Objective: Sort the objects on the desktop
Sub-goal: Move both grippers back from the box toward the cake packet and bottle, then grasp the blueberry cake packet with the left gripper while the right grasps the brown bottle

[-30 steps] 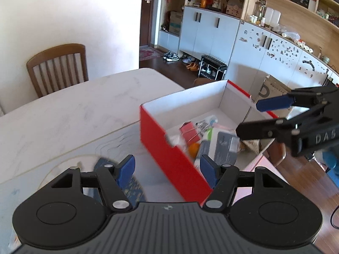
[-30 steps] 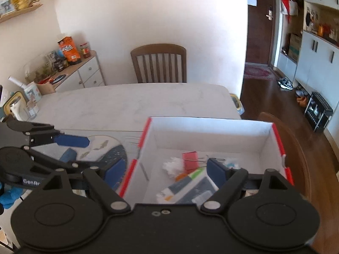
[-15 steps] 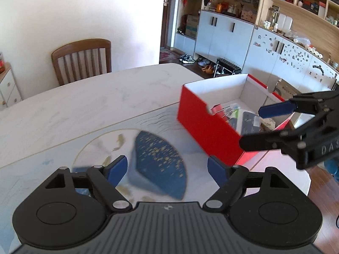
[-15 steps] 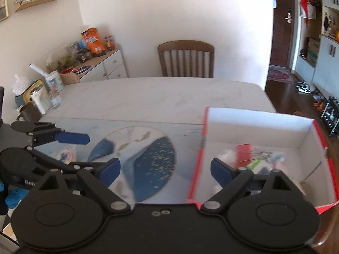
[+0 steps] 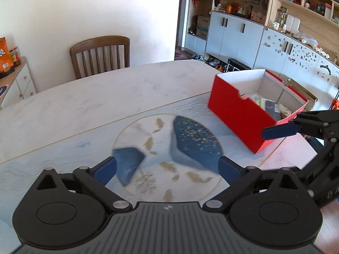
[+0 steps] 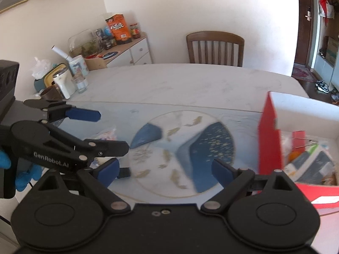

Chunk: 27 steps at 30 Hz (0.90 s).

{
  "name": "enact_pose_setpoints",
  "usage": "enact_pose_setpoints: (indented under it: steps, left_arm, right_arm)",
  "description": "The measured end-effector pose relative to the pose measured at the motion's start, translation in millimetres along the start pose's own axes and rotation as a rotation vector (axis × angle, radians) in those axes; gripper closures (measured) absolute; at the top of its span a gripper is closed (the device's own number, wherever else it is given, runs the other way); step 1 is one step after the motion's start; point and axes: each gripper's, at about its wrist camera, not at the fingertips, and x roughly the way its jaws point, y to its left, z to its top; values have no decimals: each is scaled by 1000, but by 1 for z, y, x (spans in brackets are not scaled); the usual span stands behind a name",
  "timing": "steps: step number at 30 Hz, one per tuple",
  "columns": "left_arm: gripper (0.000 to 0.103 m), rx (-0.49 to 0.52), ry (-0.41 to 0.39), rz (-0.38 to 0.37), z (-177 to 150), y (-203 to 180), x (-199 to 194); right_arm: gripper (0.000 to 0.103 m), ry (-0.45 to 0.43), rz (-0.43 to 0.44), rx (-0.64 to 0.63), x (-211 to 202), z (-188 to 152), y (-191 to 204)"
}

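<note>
A red box with white inside (image 5: 239, 108) stands on the table at the right and holds several small items; it also shows at the right of the right wrist view (image 6: 270, 139). My left gripper (image 5: 167, 169) is open and empty above the round fish pattern of the desk mat (image 5: 161, 139). My right gripper (image 6: 165, 167) is open and empty over the same mat (image 6: 182, 144). A small packet (image 6: 106, 135) lies on the mat behind the left gripper (image 6: 112, 131), which shows at the left of the right wrist view.
A wooden chair (image 5: 99, 55) stands at the table's far side. A sideboard with jars, cups and snack bags (image 6: 106, 48) stands at the far left. Cabinets and shelves (image 5: 264, 31) line the right wall. The white marble table (image 5: 95, 101) stretches behind the mat.
Both grippers have swung left, away from the red box, which moved from centre to the right of both views. The desk mat's fish pattern now fills the middle. Both stay open.
</note>
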Motion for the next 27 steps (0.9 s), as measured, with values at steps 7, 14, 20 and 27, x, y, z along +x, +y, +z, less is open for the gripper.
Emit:
enact_pose_setpoints:
  steps: [7,14,20,27]
  left_arm:
    - [1,-10,16,16,-17,32,-1]
    - [1,-11,25,23,-32,59,2]
    - [1,11,38,29,-43,75,6]
    - [1,21,75,9,-54,94,18]
  right_arm:
    - [1,-2,2,0,17,-9,27]
    - [1,2,-18,-7,34,-20,49]
    - [1,4,-24,-15,46,-26,67]
    - [1,31,-26,-30,66,-32,84]
